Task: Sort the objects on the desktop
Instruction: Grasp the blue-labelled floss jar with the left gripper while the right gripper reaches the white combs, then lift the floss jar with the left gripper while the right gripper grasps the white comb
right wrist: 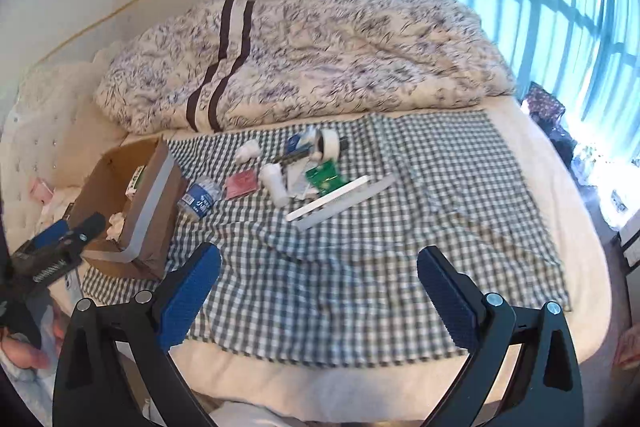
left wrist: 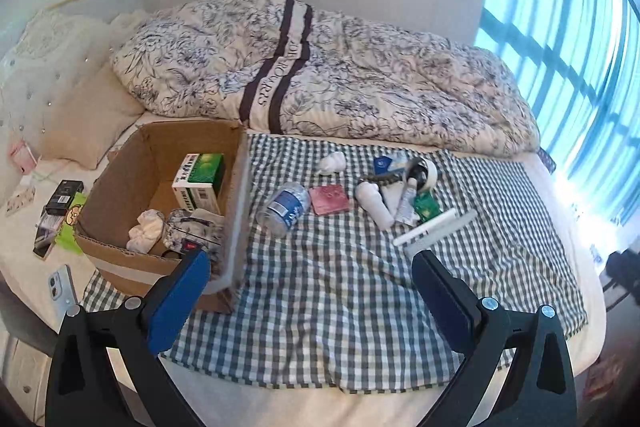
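A brown open cardboard box (left wrist: 160,187) sits at the left on a green-and-white checked cloth (left wrist: 340,299) spread over the bed, holding a green-and-white carton (left wrist: 200,179). Right of it lie a clear plastic bottle with a blue label (left wrist: 285,207), a pink square packet (left wrist: 330,199) and a white comb (right wrist: 340,195). Left gripper (left wrist: 310,267) and right gripper (right wrist: 318,267) hover nearer, fingers wide, holding nothing.

both wrist views look steeply down from above the near edge of the bed (left wrist: 552,187), facing the wall, the left nearer the cardboard box (left wrist: 132,171), and share the checked cloth (right wrist: 360,267).
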### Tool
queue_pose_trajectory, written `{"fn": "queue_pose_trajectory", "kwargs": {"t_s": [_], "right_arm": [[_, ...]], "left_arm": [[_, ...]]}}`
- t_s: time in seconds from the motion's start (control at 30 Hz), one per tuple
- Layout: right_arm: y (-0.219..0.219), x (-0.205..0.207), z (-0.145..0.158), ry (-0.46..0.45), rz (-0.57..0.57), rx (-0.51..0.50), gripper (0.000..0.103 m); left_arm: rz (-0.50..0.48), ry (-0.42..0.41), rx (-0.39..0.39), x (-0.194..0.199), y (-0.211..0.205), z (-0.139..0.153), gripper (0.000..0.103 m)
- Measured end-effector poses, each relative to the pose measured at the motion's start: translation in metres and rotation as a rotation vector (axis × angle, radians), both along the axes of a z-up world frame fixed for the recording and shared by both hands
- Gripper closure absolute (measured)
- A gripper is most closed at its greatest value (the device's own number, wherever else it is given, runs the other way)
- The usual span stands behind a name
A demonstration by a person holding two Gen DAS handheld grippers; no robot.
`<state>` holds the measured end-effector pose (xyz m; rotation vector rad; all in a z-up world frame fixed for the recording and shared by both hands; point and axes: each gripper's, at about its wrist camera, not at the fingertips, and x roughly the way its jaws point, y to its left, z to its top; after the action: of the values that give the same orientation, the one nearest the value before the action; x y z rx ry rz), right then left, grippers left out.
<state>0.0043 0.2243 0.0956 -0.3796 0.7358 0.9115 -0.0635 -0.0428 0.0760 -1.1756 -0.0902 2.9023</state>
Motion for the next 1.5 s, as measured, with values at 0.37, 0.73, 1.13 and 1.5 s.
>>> {"fn": "queue_pose_trajectory", "kwargs": {"t_s": [0.37, 0.73, 1.13, 1.5], "right_arm": [[0.028, 0.045, -0.032, 0.036, -0.020, -0.075, 0.006], [0.141, 0.143, -0.168, 0.329, -0.112, -0.200, 0.038], [0.187, 0.180, -0.240, 0.407, -0.221, -0.248, 0.039], [0.196, 0.177, -0.259, 0.324, -0.224, -0.306, 0.054]], "left_arm": [[-0.055, -0.011, -0.021, -0.068, 0.014, -0.049, 0.000], [-0.008, -0.158, -0.036, -0.190, 0.006, -0.158, 0.000], [0.035, -0.175, -0.060, -0.234, -0.003, -0.201, 0.000], [0.034, -0.201, -0.211, -0.261, 0.006, -0.228, 0.000]]}}
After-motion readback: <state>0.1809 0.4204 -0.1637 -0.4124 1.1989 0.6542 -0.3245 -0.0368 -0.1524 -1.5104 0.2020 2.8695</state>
